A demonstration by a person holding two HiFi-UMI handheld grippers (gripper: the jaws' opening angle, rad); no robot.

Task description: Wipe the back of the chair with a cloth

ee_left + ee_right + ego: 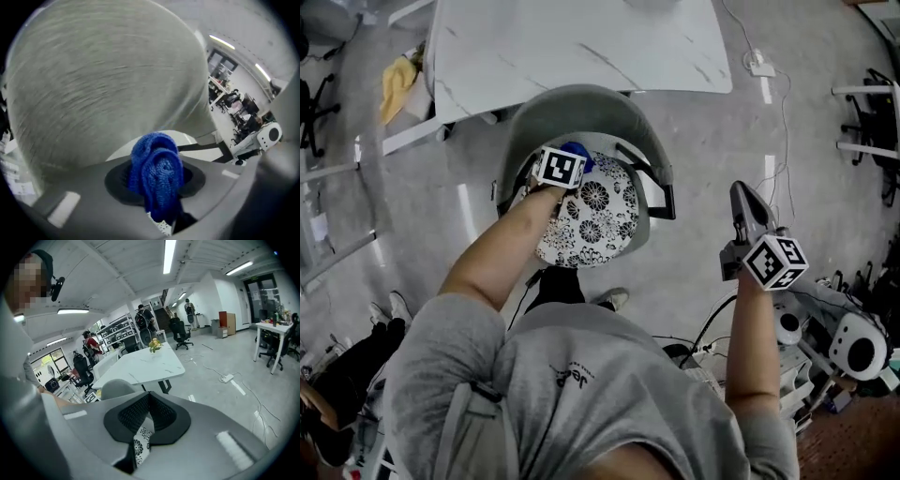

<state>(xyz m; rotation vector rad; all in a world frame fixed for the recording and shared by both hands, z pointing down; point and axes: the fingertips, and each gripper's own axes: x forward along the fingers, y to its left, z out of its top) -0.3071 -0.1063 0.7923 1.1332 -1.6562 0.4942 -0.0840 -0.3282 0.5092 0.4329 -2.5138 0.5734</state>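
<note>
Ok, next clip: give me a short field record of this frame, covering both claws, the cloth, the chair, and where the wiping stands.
left claw: shut on the blue cloth
blue cloth: bunched, held up close to the inner face of the grey chair back; contact cannot be confirmed
right claw: shut, holding nothing, out over the floor to the chair's right
seat: floral cushion
surroundings: white marbled table beyond the chair
task stage: cloth is at the chair back; how much has been wiped does not show

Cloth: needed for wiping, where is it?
Head view, left of centre: blue cloth clamped in the left gripper, at the inner face of the chair back.
</note>
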